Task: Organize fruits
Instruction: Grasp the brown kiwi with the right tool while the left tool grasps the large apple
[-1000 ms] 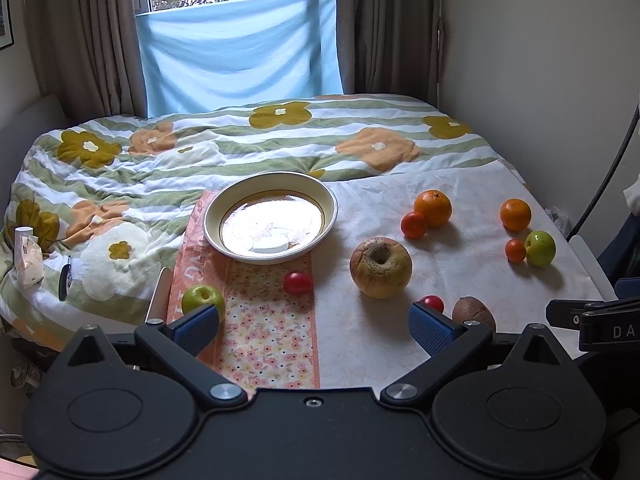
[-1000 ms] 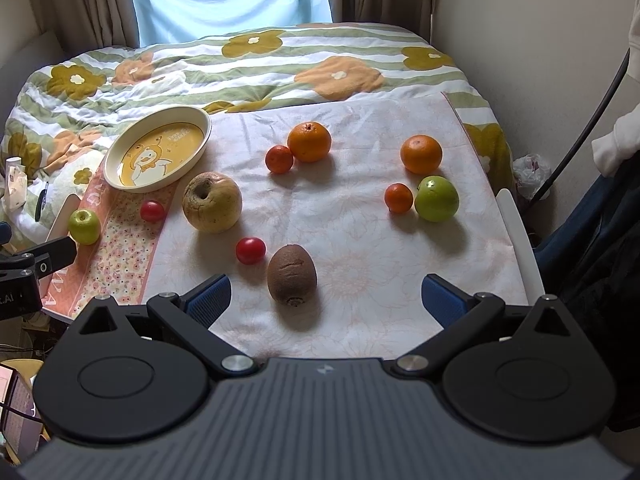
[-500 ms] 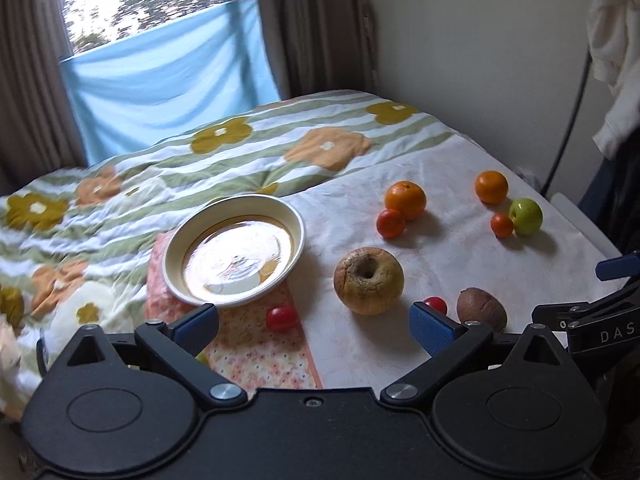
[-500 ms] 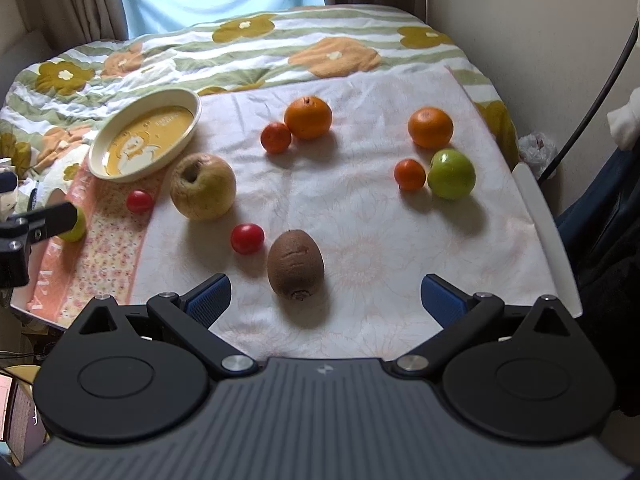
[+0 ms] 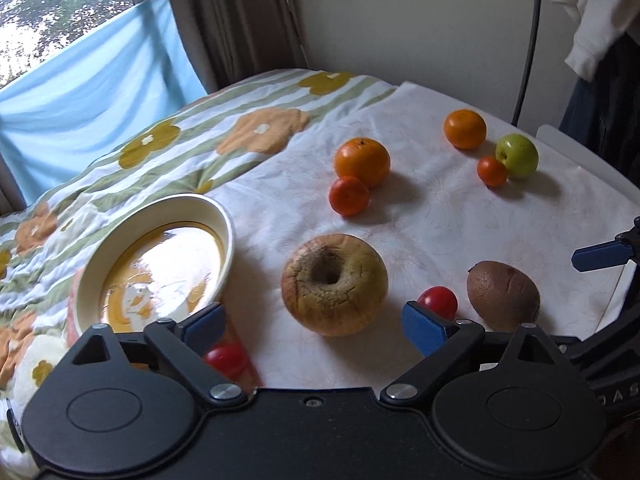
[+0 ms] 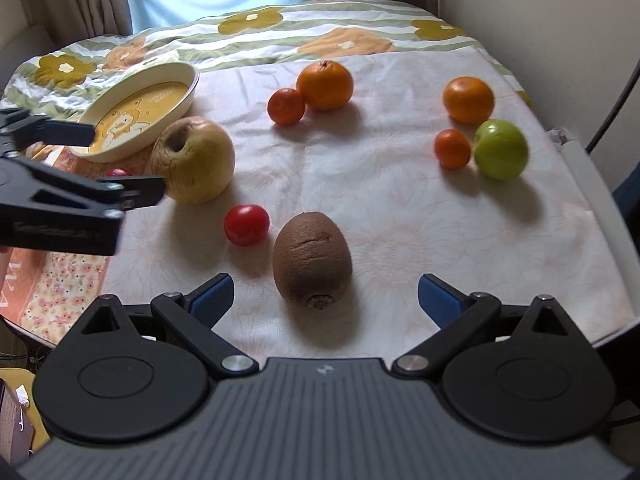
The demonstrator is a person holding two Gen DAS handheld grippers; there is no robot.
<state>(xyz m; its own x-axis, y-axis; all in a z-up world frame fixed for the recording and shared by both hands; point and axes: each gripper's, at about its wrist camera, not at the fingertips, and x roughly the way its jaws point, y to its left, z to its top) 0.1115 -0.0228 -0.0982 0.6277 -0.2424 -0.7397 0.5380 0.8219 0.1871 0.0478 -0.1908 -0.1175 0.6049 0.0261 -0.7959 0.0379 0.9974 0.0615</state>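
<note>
Fruits lie on a white cloth (image 6: 380, 184). A wrinkled yellow apple (image 5: 334, 283) sits just ahead of my open, empty left gripper (image 5: 316, 322), between its blue fingertips; the apple also shows in the right wrist view (image 6: 194, 160). A brown kiwi (image 6: 312, 256) lies just ahead of my open, empty right gripper (image 6: 326, 298). A red cherry tomato (image 6: 246, 225) sits left of the kiwi. A second tomato (image 5: 226, 359) lies by the cream bowl (image 5: 224, 216). Two oranges (image 6: 325, 85) (image 6: 468, 99), two small mandarins (image 6: 286, 106) (image 6: 452, 149) and a green apple (image 6: 500, 154) lie farther back.
The cloth lies on a flowered quilt (image 5: 168, 140) over a bed, with a pink floral mat (image 6: 48, 284) at the left. A wall (image 5: 420, 20) and hanging clothes (image 5: 592, 12) stand at the right. Curtains and a window are behind.
Both grippers have moved forward and lower toward the fruits. The left one swung right, now facing the yellow apple. The kiwi looms larger before the right gripper.
</note>
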